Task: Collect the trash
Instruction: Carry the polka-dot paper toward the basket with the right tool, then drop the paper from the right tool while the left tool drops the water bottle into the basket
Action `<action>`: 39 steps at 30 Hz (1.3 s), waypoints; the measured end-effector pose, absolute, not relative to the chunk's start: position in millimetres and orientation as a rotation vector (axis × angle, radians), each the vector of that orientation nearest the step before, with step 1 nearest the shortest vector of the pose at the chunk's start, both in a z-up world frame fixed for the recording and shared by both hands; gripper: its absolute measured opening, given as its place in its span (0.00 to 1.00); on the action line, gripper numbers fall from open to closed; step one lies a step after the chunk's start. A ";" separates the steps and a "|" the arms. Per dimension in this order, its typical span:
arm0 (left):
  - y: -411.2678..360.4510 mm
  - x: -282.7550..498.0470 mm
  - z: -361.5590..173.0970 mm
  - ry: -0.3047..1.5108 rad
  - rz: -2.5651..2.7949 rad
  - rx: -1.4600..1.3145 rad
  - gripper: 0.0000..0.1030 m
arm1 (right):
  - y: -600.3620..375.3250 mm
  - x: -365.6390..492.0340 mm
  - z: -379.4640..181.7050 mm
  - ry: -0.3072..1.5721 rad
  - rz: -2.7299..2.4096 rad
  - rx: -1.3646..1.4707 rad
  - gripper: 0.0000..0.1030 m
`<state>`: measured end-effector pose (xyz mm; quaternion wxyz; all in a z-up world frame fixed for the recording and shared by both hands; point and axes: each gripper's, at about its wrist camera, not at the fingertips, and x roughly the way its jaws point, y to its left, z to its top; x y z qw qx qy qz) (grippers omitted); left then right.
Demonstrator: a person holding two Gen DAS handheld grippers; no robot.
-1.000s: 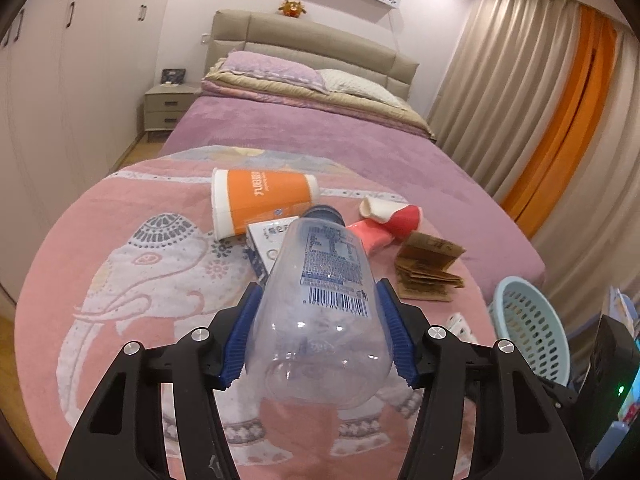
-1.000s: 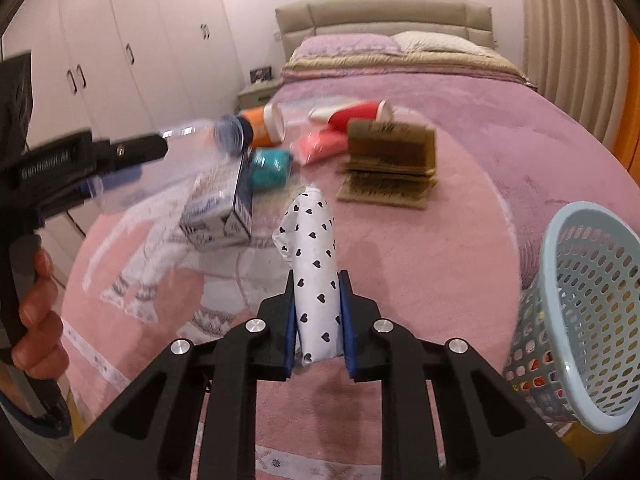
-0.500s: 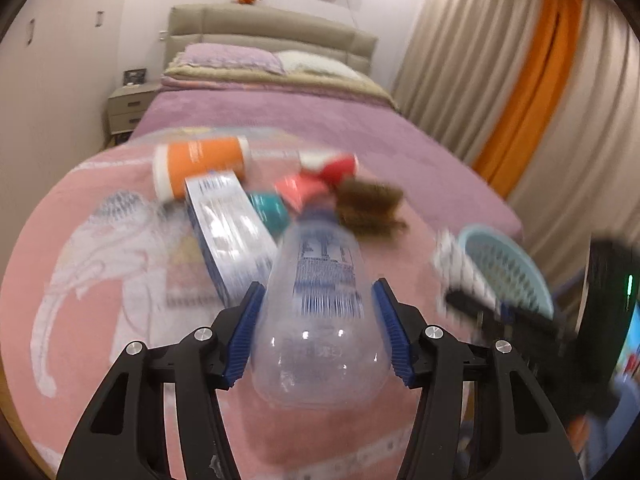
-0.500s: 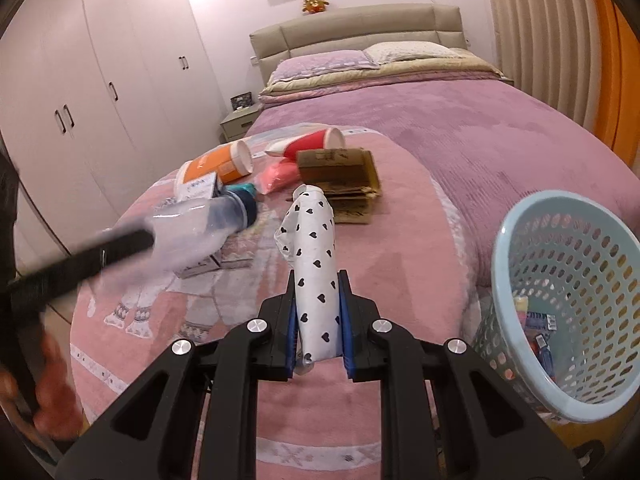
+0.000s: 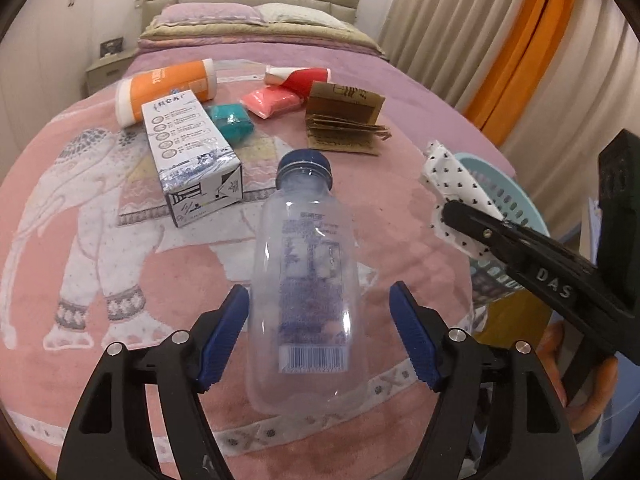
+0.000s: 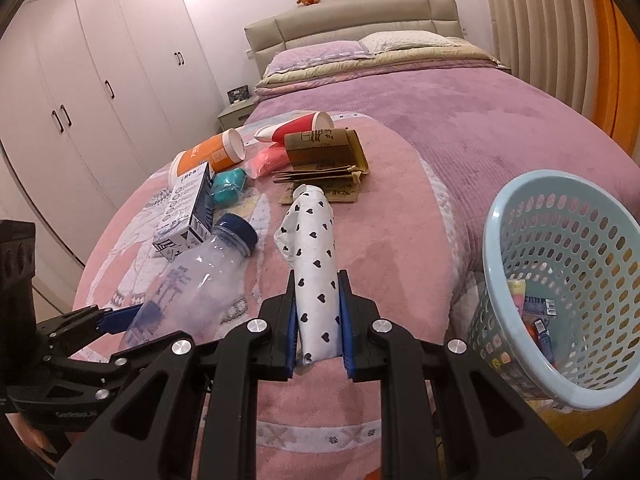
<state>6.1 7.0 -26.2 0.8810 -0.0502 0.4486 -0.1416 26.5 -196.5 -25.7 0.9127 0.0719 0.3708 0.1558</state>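
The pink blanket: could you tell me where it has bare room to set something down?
Bare: the elephant print left of the milk carton, and the stretch between the cardboard and basket. Crowded: the far end around the orange cup and pouches.

Basket (image 6: 568, 264) contents partly hidden, unreadable

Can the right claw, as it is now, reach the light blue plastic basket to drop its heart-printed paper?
Probably yes. The right claw is shut on the white heart-printed paper roll, and the light blue perforated plastic basket stands open just to its right, with nothing between them.
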 end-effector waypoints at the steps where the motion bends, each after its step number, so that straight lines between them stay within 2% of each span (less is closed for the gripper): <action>1: 3.7 6.6 -27.0 0.939 -0.290 -0.092 0.69 | -197.0 26.6 -25.4 0.765 0.320 0.150 0.15; 4: -5.2 11.4 -31.1 0.962 -0.249 -0.032 0.60 | -201.2 26.2 -24.8 0.765 0.314 0.158 0.15; 5: -8.0 13.0 -32.7 0.967 -0.241 -0.015 0.53 | -203.5 25.4 -24.2 0.762 0.315 0.159 0.15; 16: -36.6 9.7 -11.1 0.876 -0.330 -0.029 0.52 | -243.2 17.5 -5.8 0.693 0.276 0.205 0.15; 29: -124.0 34.7 35.5 0.745 -0.524 0.014 0.52 | -329.0 10.3 14.4 0.606 0.103 0.284 0.15; 34: -171.2 58.7 32.5 0.732 -0.588 0.028 0.52 | -364.9 14.6 11.4 0.608 0.009 0.317 0.15; 39: -209.8 82.8 15.1 0.785 -0.638 0.026 0.52 | -398.7 30.7 -7.2 0.688 -0.113 0.361 0.15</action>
